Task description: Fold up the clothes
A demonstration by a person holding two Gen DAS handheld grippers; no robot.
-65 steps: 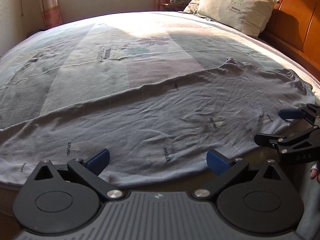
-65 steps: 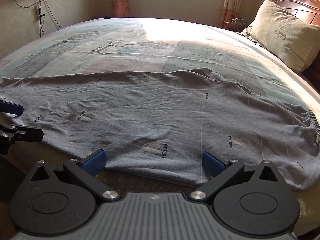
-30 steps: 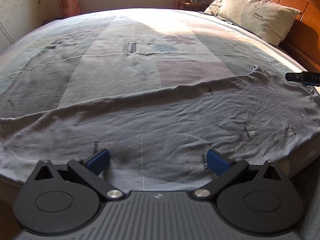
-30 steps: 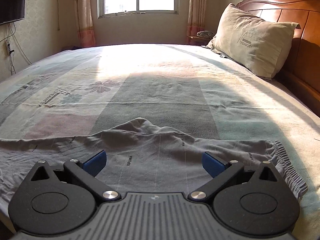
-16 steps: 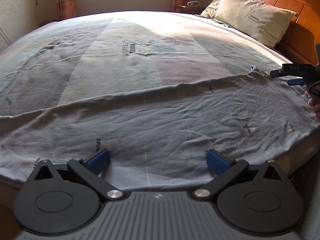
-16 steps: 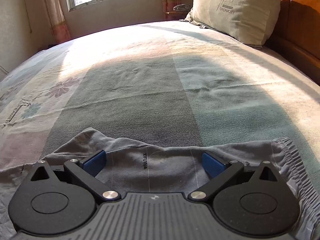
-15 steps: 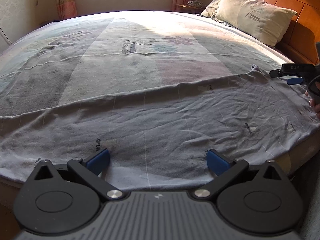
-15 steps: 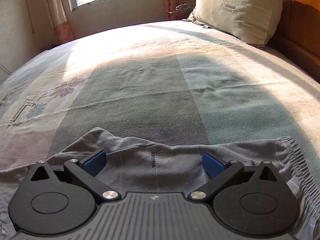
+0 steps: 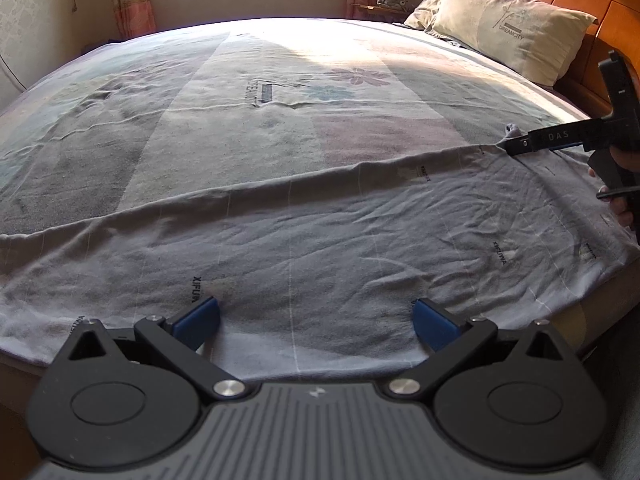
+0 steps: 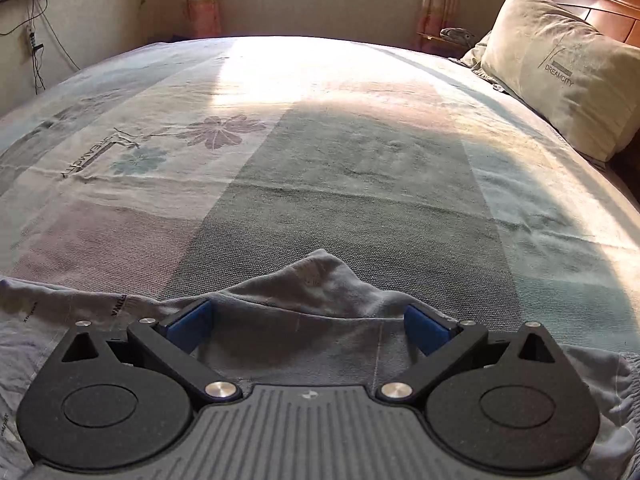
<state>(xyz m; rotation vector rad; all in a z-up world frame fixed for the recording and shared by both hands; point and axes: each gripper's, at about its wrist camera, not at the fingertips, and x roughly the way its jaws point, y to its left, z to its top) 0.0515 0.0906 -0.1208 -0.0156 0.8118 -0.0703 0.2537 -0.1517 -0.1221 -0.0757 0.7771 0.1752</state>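
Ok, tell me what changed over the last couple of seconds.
The right gripper left the near edge of the grey pants and travelled across to their far edge near the waistband end, jaws open around a raised fold. The left gripper stayed open at the near edge. The pants stayed spread flat on the bed; nothing grasped.

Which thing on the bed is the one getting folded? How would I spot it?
Find the big bed with the flowery striped sheet and the beige pillow by the wooden headboard. Along the near edge lies the grey garment, spread flat and wrinkly. Only it has tiny dark words printed all over and a gathered, stretchy end.
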